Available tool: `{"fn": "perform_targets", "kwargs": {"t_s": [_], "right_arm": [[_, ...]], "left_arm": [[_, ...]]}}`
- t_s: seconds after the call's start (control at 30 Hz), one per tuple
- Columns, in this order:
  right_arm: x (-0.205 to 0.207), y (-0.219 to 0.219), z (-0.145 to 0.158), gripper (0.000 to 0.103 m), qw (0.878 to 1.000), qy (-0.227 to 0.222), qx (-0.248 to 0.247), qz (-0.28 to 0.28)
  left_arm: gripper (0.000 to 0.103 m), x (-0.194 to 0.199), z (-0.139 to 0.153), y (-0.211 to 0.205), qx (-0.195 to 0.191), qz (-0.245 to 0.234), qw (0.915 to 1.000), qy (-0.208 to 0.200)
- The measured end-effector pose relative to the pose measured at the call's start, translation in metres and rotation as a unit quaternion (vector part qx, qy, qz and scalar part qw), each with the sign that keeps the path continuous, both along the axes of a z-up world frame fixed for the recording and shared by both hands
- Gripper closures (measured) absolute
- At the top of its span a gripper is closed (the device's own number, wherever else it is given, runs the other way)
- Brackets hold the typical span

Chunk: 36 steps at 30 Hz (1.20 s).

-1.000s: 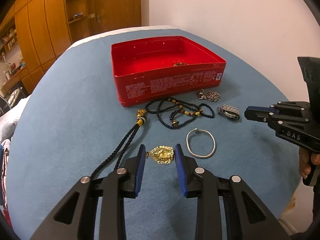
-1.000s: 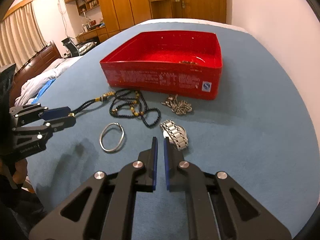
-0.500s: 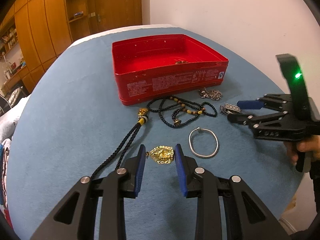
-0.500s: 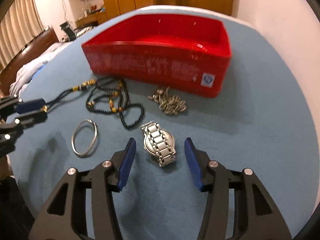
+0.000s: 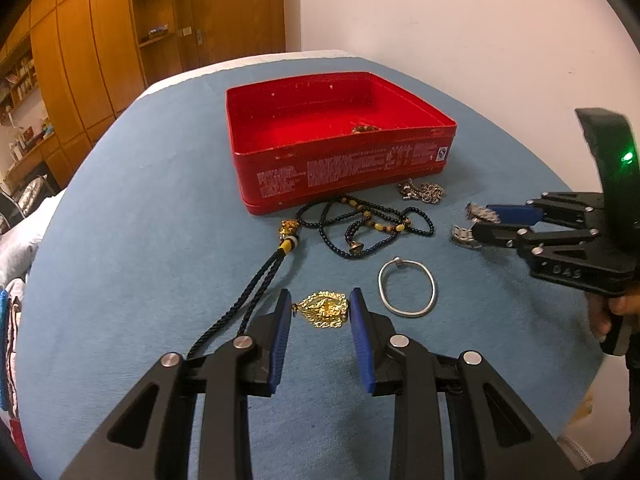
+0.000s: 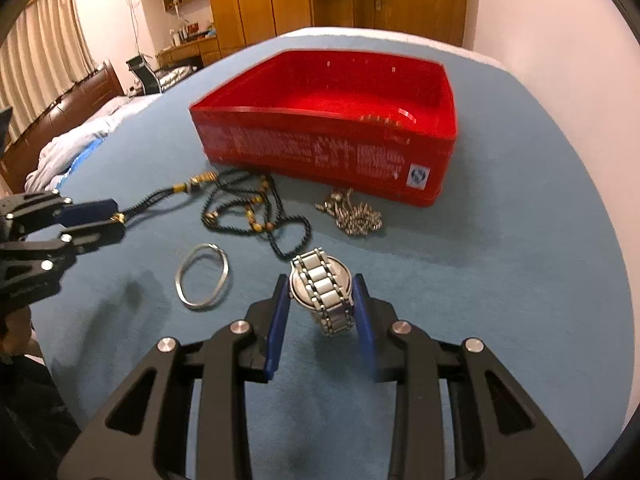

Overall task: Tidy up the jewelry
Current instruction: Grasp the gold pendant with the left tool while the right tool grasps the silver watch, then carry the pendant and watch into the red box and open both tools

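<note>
A gold pendant point(image 5: 324, 310) on a black cord point(image 5: 256, 284) lies on the blue cloth, and my left gripper point(image 5: 320, 308) is shut on it, both blue pads at its sides. A silver watch point(image 6: 322, 292) lies between the jaws of my right gripper point(image 6: 322, 296). Those jaws are closing, and the pads meet the watch case on both sides. In the left wrist view the right gripper point(image 5: 480, 224) shows at the right with the watch's ends sticking out. A red tin point(image 5: 340, 168) stands open behind, with one small piece point(image 5: 364, 129) inside.
A black beaded necklace point(image 5: 372, 224), a silver bangle point(image 5: 408, 292) and a heap of silver chain point(image 5: 424, 192) lie on the cloth in front of the tin. The table's round edge point(image 5: 560, 400) drops off near right. Wooden cupboards stand behind.
My right gripper went from shut to wide open, moved forward around the watch, and has narrowed onto it. My left gripper and the pendant have not moved.
</note>
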State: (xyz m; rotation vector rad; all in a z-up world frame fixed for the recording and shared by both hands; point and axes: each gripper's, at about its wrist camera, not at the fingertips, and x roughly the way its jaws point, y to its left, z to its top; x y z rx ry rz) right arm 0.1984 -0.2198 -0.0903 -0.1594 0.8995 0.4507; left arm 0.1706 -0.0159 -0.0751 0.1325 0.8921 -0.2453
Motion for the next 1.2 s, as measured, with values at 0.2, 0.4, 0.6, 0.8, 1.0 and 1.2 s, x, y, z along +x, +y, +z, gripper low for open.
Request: {"fn": "perform_targets", "kwargs": {"t_s": [0.2, 0.4, 0.6, 0.8, 1.0, 1.2], "right_arm": [[-0.016, 0.002, 0.031, 0.073, 0.999, -0.032, 0.008, 0.002], [-0.022, 0.004, 0.057, 0.073, 0.998, -0.059, 0.012, 0.008], [-0.022, 0.002, 0.074, 0.073, 0.997, -0.075, 0.009, 0.012], [-0.014, 0.002, 0.091, 0.073, 0.996, -0.088, 0.012, 0.019], [0.002, 0.007, 0.11, 0.073, 0.994, -0.104, 0.011, 0.028], [0.036, 0.01, 0.122, 0.073, 0.994, -0.103, 0.018, 0.034]], "left_arm": [[0.074, -0.002, 0.014, -0.001, 0.013, -0.004, 0.9998, -0.017], [0.074, 0.001, 0.029, -0.003, 0.022, -0.01, 0.9992, -0.031], [0.073, 0.011, 0.041, -0.002, 0.028, -0.013, 0.9987, -0.041], [0.074, 0.022, 0.053, -0.005, 0.04, -0.019, 0.9977, -0.051], [0.074, 0.038, 0.065, -0.009, 0.052, -0.027, 0.9962, -0.064], [0.073, 0.069, 0.073, -0.013, 0.06, -0.038, 0.9952, -0.067]]}}
